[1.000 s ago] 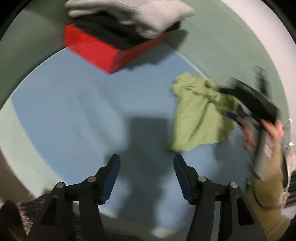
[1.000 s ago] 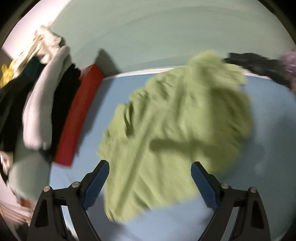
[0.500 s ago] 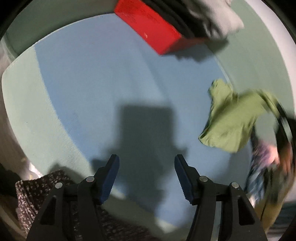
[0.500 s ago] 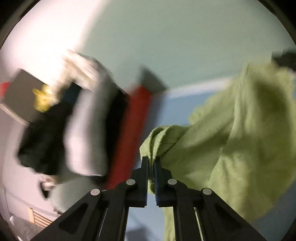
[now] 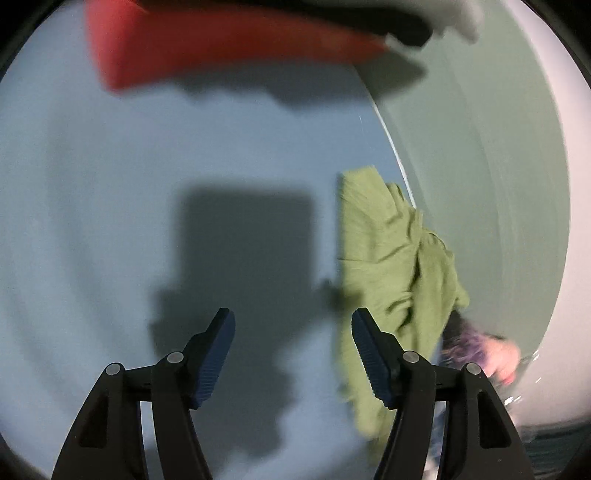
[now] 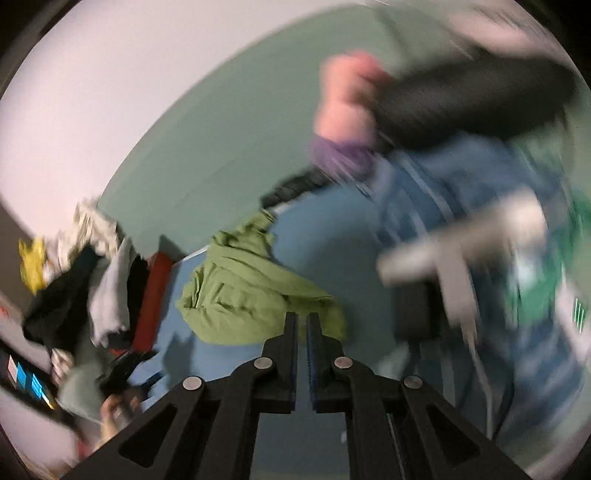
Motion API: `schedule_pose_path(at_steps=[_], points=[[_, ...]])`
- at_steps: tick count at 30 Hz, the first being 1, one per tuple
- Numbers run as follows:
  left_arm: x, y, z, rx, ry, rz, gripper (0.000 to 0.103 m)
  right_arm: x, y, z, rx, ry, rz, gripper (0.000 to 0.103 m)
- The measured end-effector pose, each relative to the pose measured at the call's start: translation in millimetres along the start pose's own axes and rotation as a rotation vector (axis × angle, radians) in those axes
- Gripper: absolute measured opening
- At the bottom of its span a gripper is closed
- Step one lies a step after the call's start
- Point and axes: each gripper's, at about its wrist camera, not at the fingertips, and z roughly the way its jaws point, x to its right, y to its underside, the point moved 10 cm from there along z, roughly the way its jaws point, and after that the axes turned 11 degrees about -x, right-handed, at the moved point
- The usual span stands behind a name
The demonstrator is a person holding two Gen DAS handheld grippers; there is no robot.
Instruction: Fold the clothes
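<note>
Left gripper (image 5: 293, 354) is wide open over the blue sheet (image 5: 129, 221), nothing between its blue pads (image 5: 216, 360); it touches nothing, and its shadow falls on the sheet ahead. The green shirt (image 5: 388, 266) lies crumpled just right of the right-hand pad, near the sheet's edge, partly overlapped in view by that finger. At the top of the left view is a red box (image 5: 221, 48) with dark and grey clothes (image 5: 406, 22) on it, blurred.

Right gripper (image 6: 301, 325) has its fingers nearly together, only a thin slit between the pads. No cloth shows in that slit; the shirt (image 6: 243, 291) sits bunched on the sheet (image 6: 332, 258) just beyond the tips, and I cannot tell whether they touch it. Left of the shirt is the box (image 6: 153, 295) and a pile of clothes (image 6: 107, 291). The right side of that view is heavy motion blur: a hand (image 6: 347, 99) holding something dark, blue fabric below it.
</note>
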Motion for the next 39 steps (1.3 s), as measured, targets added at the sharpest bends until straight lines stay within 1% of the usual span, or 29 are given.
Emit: schedule_pose_path(at_steps=[1, 2, 4, 5, 6, 7, 8, 9, 10, 11, 12, 13, 14, 16, 18, 20, 21, 23, 26, 27, 28, 30, 32, 35, 37, 38, 39], points=[[9, -2, 10, -0.018, 0.008, -0.019, 0.067, 7, 3, 3, -0.015, -0.022, 0.029, 0.025], [17, -2, 16, -0.032, 0.004, -0.027, 0.067, 9, 10, 4, -0.035, -0.029, 0.049, 0.041], [34, -1, 29, -0.059, -0.002, -0.044, 0.067, -5, 14, 34, -0.103, -0.037, 0.032, 0.044], [43, -3, 36, -0.069, 0.025, -0.063, 0.067, -12, 11, 51, -0.132, -0.038, 0.009, 0.053], [52, -7, 44, -0.069, 0.067, -0.09, 0.067, -19, 7, 65, -0.145, -0.029, -0.019, 0.057], [54, -11, 50, -0.065, 0.075, -0.108, 0.067, -26, 2, 79, -0.154, -0.017, -0.047, 0.062], [55, -15, 59, -0.062, 0.049, -0.125, 0.067, -33, -3, 93, -0.163, -0.004, -0.075, 0.069], [57, -16, 63, -0.052, 0.008, -0.107, 0.066, -33, -9, 111, -0.176, 0.042, -0.072, 0.071], [60, -16, 66, -0.043, -0.034, -0.087, 0.066, -29, -12, 122, -0.191, 0.073, -0.044, 0.072], [63, -15, 66, -0.034, -0.086, -0.052, 0.055, -25, -14, 130, -0.206, 0.099, -0.01, 0.072], [63, -15, 63, -0.013, -0.138, -0.027, 0.024, -24, -12, 142, -0.243, 0.076, 0.029, 0.072], [59, -16, 60, 0.011, -0.185, -0.005, 0.009, -23, -9, 153, -0.286, 0.041, 0.07, 0.073], [54, -17, 59, 0.019, -0.19, 0.01, 0.005, -22, -6, 164, -0.329, 0.006, 0.111, 0.074], [50, -14, 54, 0.029, -0.125, 0.009, 0.004, -18, 1, 176, -0.355, 0.002, 0.151, 0.076], [39, -5, 43, 0.022, -0.064, -0.028, 0.004, -15, 8, 186, -0.376, 0.006, 0.187, 0.076], [29, 4, 25, 0.034, 0.005, -0.047, 0.004, -11, 14, 196, -0.396, 0.009, 0.222, 0.076], [24, 7, 14, 0.053, 0.026, -0.048, 0.004, -11, 18, 197, -0.403, -0.002, 0.24, 0.076], [12, 11, -13, 0.094, 0.094, -0.05, 0.004, -11, 21, 195, -0.405, -0.023, 0.257, 0.079], [-10, 23, -43, 0.107, 0.185, -0.07, 0.004, -6, 23, 189, -0.393, -0.038, 0.28, 0.079], [-17, 27, -52, 0.112, 0.213, -0.078, 0.004, -5, 24, 187, -0.394, -0.064, 0.295, 0.08], [-22, 30, -57, 0.117, 0.226, -0.091, 0.004, -6, 23, 187, -0.401, -0.102, 0.316, 0.081], [-28, 34, -61, 0.132, 0.221, -0.091, 0.004, -8, 22, 188, -0.418, -0.182, 0.362, 0.083], [-28, 37, -58, 0.133, 0.215, -0.088, 0.004, -2, 18, 193, -0.415, -0.161, 0.375, 0.083], [-24, 45, -56, 0.125, 0.258, -0.088, 0.004, 10, 13, 207, -0.398, -0.078, 0.367, 0.083], [-26, 58, -63, 0.131, 0.286, -0.069, 0.004, 15, 6, 206, -0.346, -0.105, 0.425, 0.082], [-24, 59, -65, 0.137, 0.28, -0.053, 0.004, 17, 2, 205, -0.313, -0.129, 0.466, 0.079], [-22, 59, -66, 0.142, 0.274, -0.038, 0.004, 18, -2, 206, -0.3, -0.134, 0.482, 0.078]])
